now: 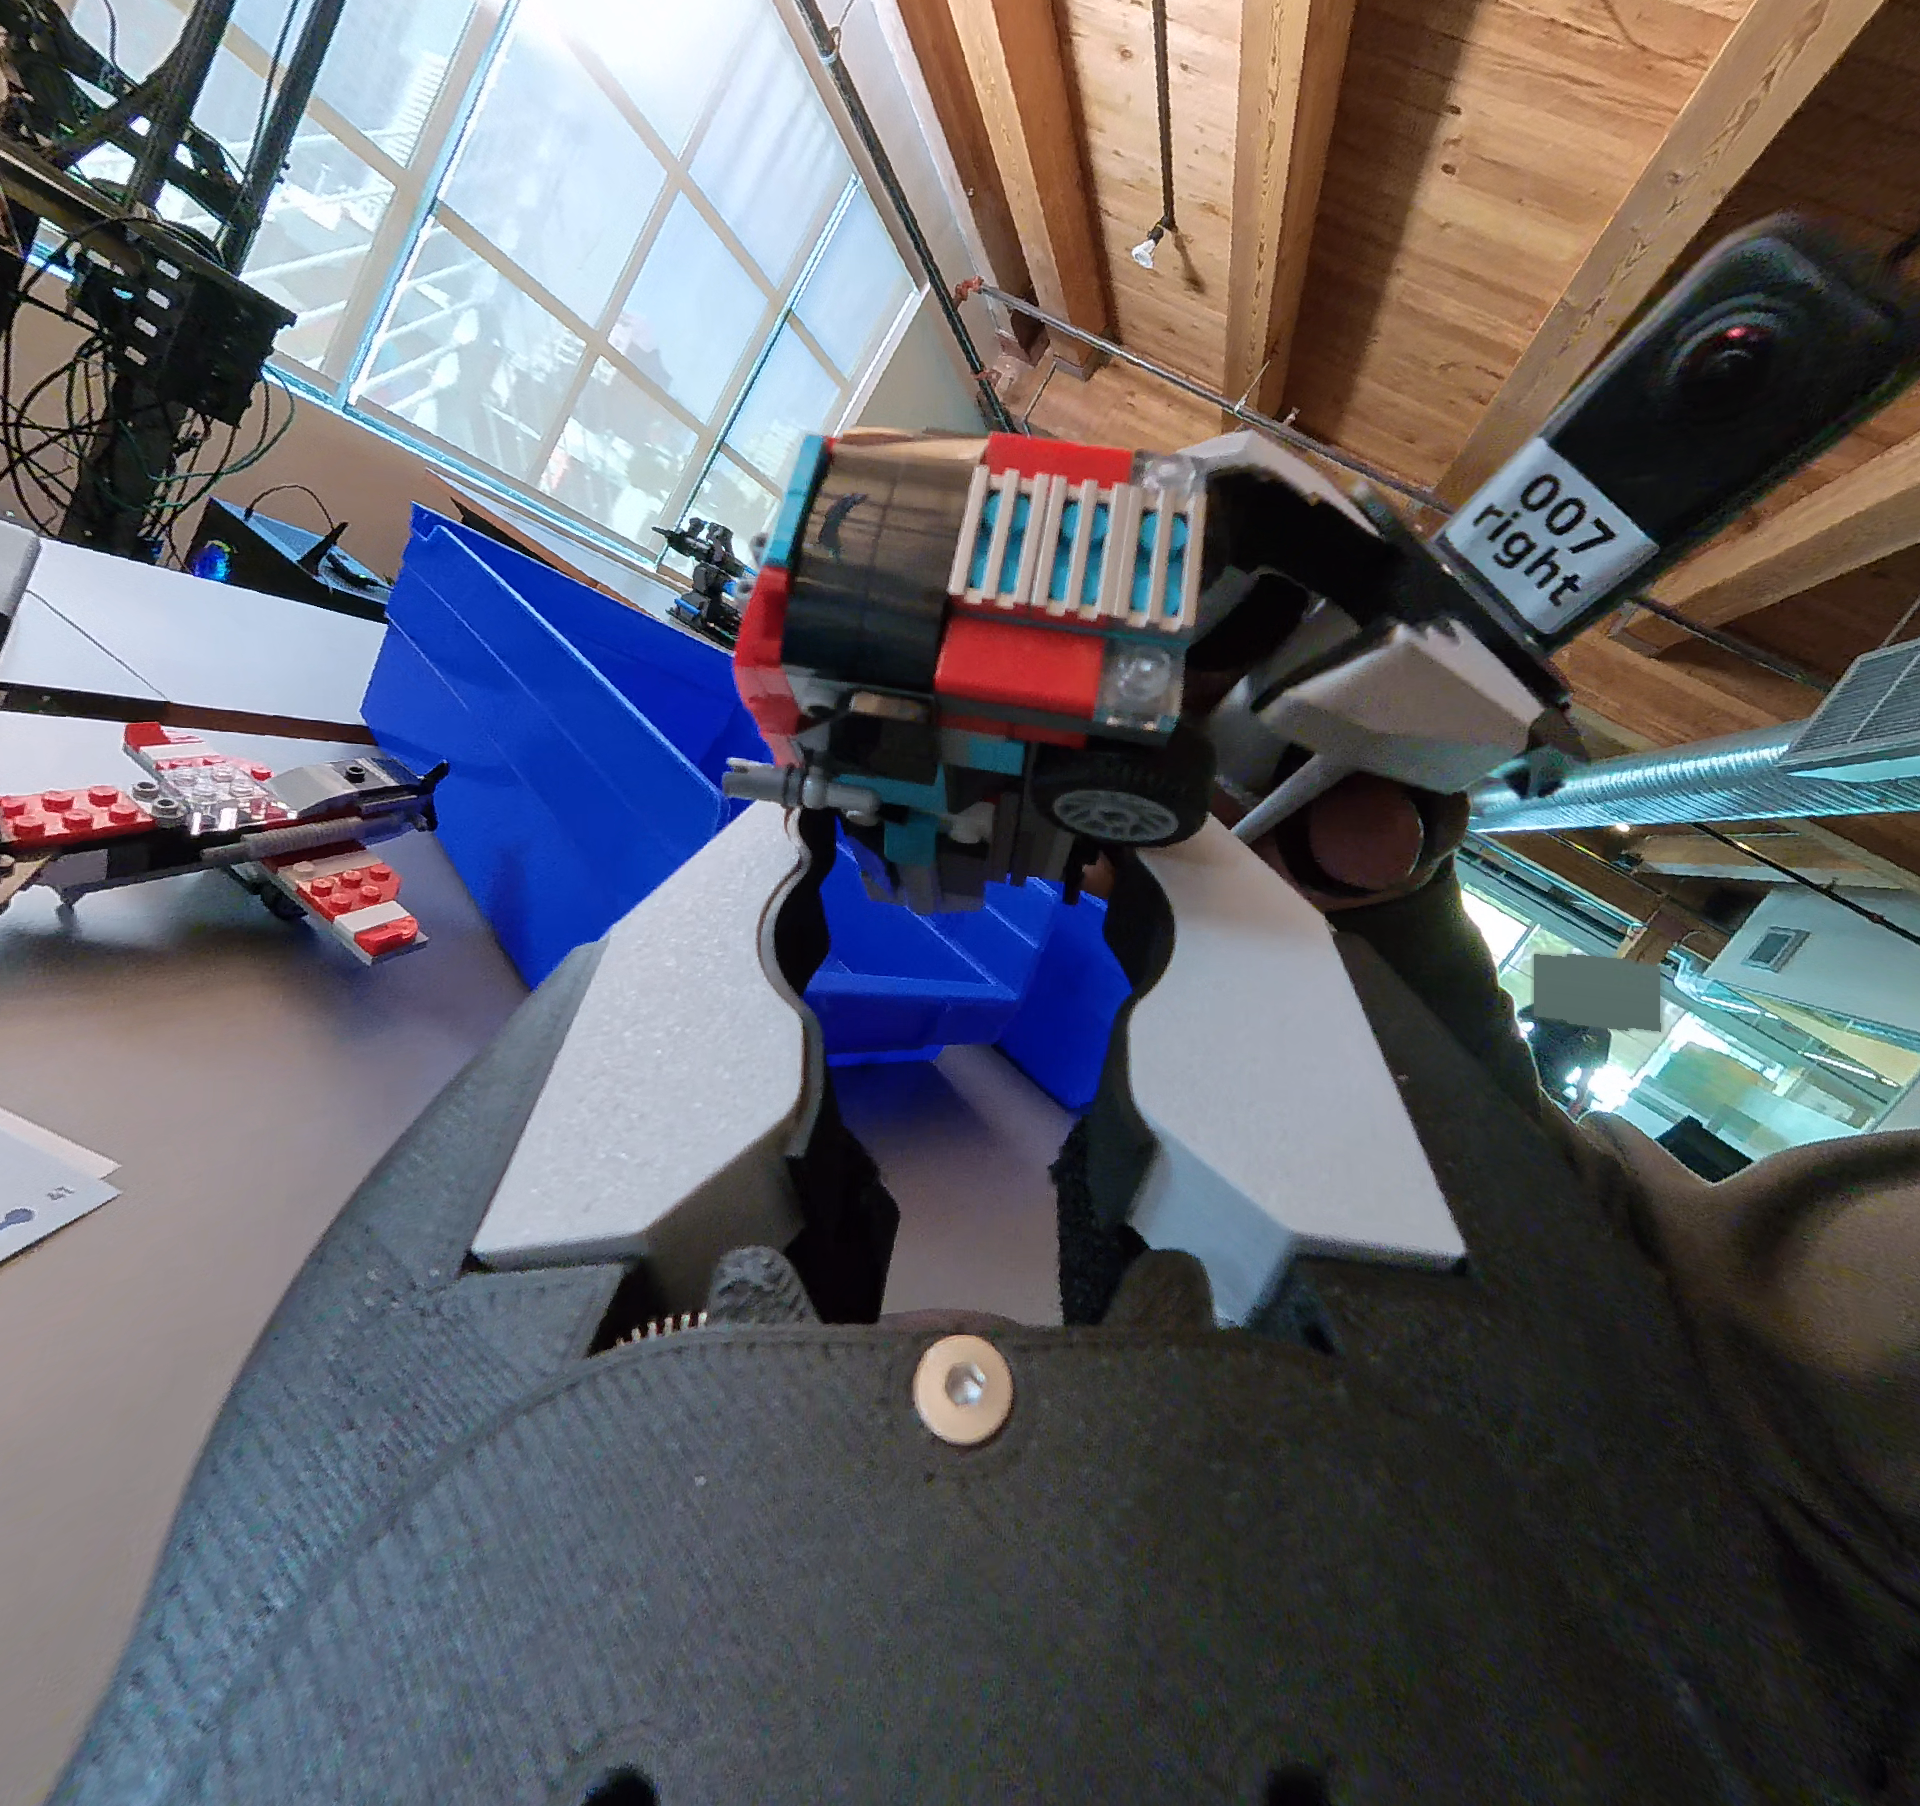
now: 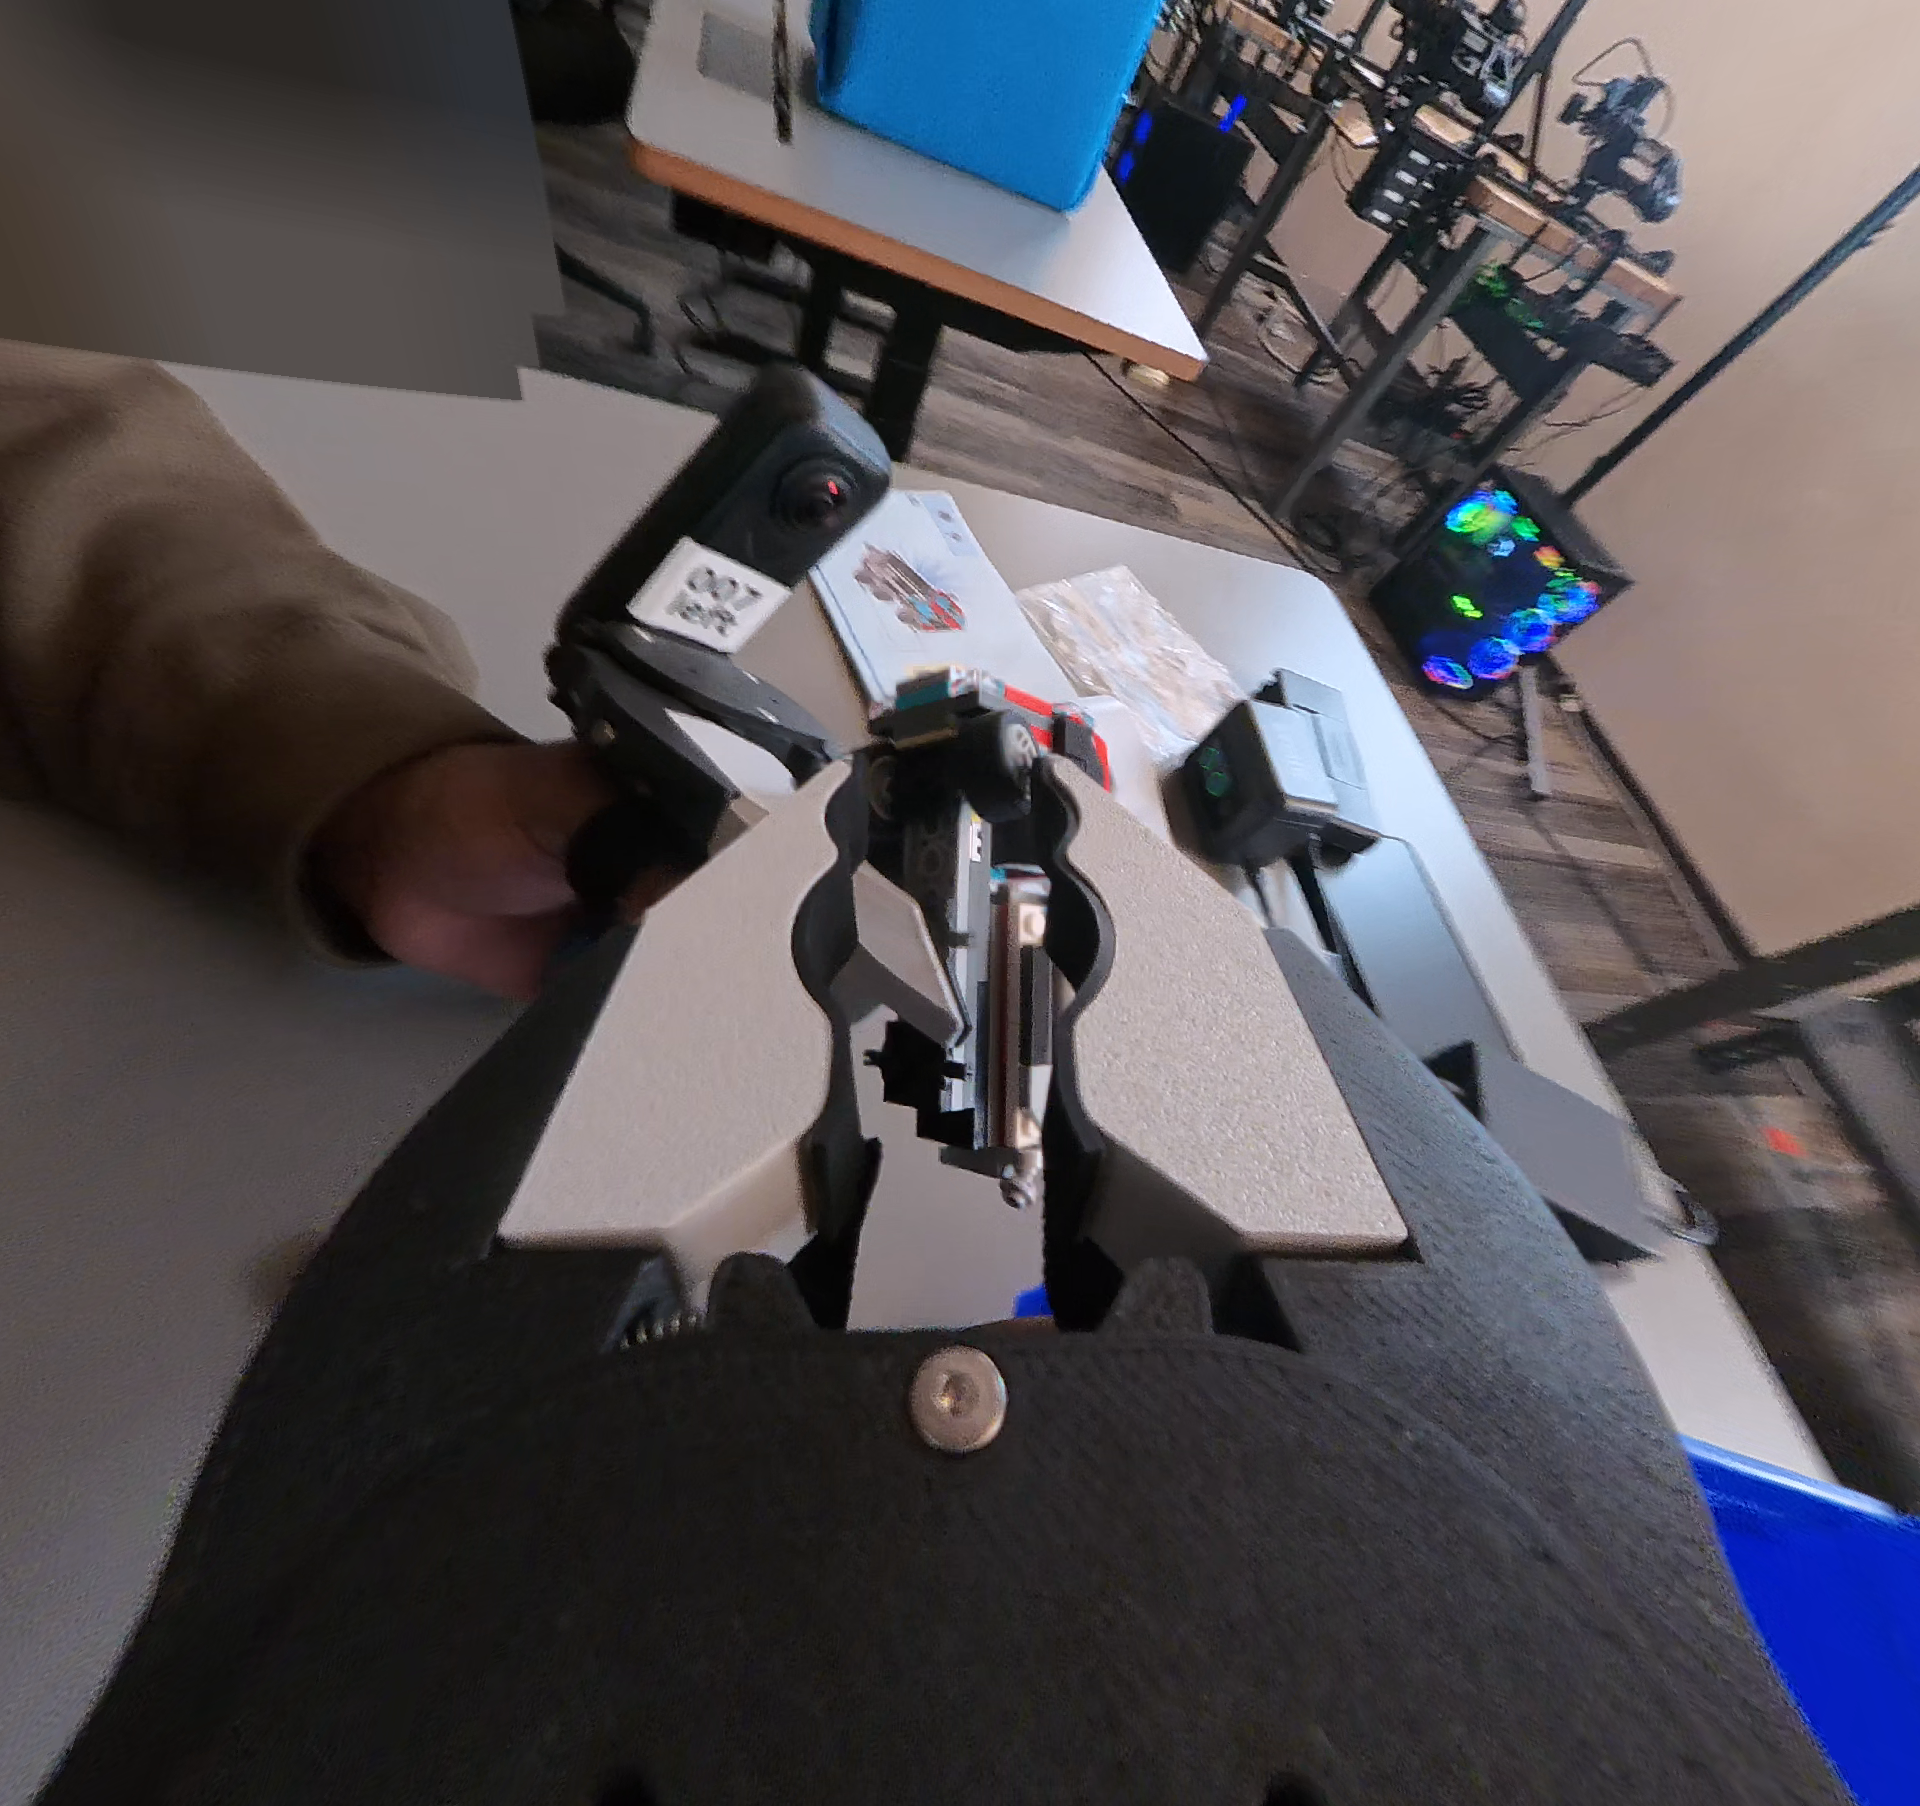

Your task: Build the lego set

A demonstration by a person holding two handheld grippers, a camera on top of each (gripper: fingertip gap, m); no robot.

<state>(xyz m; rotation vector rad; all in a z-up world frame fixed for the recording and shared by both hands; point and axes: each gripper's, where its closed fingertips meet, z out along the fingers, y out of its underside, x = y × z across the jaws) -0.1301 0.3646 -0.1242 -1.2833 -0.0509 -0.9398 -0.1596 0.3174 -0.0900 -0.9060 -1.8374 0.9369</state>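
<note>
Toy brick car (image 1: pixel 977 613), red, teal and black, held in the air above the blue bin (image 1: pixel 582 748). Left of the bin, a red-and-white brick plane (image 1: pixel 218 821) rests on the grey table (image 1: pixel 208 1081). Left gripper (image 1: pixel 961 863) has its 2 fingers apart beneath the car's underside; whether they press on it, cannot tell. Right gripper (image 2: pixel 945 790), coming in from the car's right, has its fingers around the car's wheel end; contact unclear.

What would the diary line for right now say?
toy car aloft near blue bin | left gripper pinches its underside | right gripper around its front, grip unclear | toy plane on table
</note>
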